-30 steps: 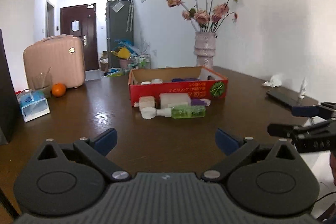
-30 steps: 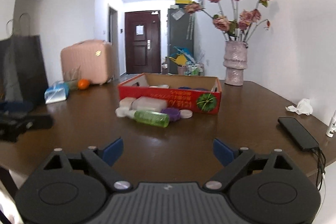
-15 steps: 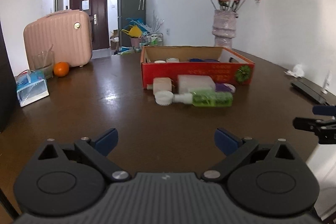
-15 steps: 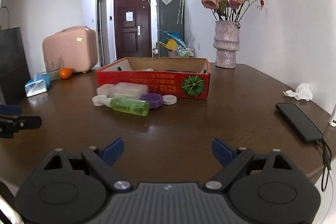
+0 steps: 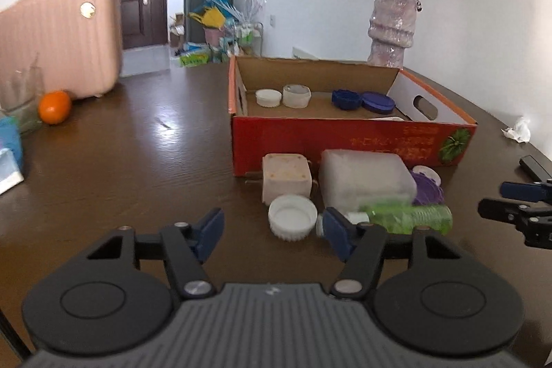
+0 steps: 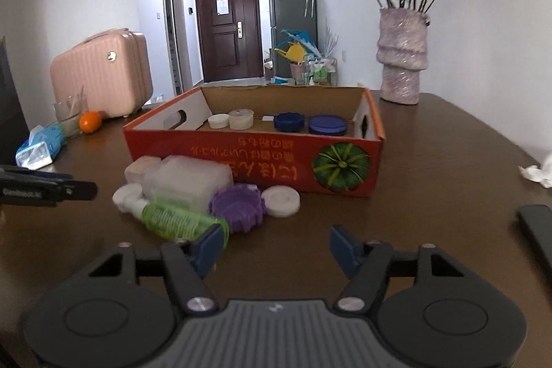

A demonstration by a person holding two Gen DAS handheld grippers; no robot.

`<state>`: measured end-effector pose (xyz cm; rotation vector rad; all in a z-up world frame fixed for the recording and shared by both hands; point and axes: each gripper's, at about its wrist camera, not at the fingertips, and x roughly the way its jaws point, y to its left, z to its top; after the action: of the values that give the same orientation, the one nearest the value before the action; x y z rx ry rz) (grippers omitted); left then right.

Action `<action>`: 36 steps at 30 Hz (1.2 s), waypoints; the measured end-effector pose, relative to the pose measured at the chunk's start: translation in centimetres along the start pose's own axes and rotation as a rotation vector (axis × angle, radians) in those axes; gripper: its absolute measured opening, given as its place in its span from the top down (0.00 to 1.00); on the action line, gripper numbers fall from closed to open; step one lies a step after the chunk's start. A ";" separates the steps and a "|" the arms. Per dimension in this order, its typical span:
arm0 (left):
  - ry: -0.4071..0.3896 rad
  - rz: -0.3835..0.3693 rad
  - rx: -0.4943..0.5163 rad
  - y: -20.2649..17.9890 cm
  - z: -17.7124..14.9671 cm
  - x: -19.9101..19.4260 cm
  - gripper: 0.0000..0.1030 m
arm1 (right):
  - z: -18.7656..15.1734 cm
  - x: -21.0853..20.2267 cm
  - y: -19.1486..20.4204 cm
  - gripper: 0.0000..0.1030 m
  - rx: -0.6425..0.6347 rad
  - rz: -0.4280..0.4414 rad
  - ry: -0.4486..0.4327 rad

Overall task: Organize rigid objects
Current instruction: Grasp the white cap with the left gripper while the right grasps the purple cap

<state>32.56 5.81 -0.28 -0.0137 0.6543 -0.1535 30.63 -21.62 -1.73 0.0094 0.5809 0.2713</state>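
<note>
Two handheld grippers are hovering low over a dark wooden table (image 5: 145,154), both with jaws spread wide and gripping nothing. The left gripper (image 5: 272,231) is pointing at a white ribbed cap (image 5: 292,218), which is lying on the table just ahead of its fingertips and slightly toward its right finger. Just beyond the cap, a beige square container (image 5: 285,176) and a frosted plastic box (image 5: 365,180) are sitting side by side against the front wall of a red cardboard box (image 5: 352,140). A green bottle (image 5: 407,218) is lying on its side ahead and to the right of the left gripper, with a purple lid (image 5: 429,190) behind it.

The right gripper (image 6: 276,247) is facing the same cluster from the other side: the green bottle (image 6: 176,221) is lying just ahead of its left finger, the purple lid (image 6: 238,206) and a white round lid (image 6: 281,200) a little farther on. Inside the red box (image 6: 255,161), ahead of both grippers, two white jars (image 6: 231,119) and two blue lids (image 6: 308,123) are resting along the far side. A flower vase (image 6: 402,57) is standing beyond the box, to the right.
</note>
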 end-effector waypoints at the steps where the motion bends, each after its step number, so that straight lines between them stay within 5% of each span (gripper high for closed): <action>1: 0.012 -0.017 -0.006 0.1 0.3 0.8 0.36 | 0.3 0.8 0.1 0.43 -0.004 0.006 0.004; 9: 0.108 -0.093 -0.012 -0.2 1.1 5.4 0.35 | 1.8 6.0 0.7 0.66 0.001 0.037 0.065; 13: 0.111 -0.100 0.015 -0.6 0.6 5.6 0.60 | 1.7 6.9 1.1 0.86 0.001 0.039 0.080; 19: 0.062 -0.057 0.006 -0.4 0.6 4.3 0.61 | 1.1 6.2 0.8 0.94 -0.018 -0.008 0.077; 25: 0.000 -0.017 -0.061 0.5 -0.5 0.5 0.61 | -0.7 2.4 -0.9 0.94 -0.013 -0.054 0.095; 30: -0.018 -0.108 -0.088 -1.4 -2.5 -2.6 0.61 | -2.5 -1.8 -2.1 0.85 0.025 -0.062 0.064; 34: 0.016 -0.096 -0.030 -3.5 -3.7 -2.6 0.61 | -3.5 -4.0 -2.1 0.45 0.026 -0.017 0.020; 36: 0.017 -0.109 -0.012 -4.2 -4.0 -3.0 0.61 | -3.8 -4.0 -1.6 0.44 -0.012 -0.016 0.022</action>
<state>27.22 2.25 -1.39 -0.0601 0.6716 -0.2550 25.73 -24.39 -2.92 -0.0101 0.6012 0.2595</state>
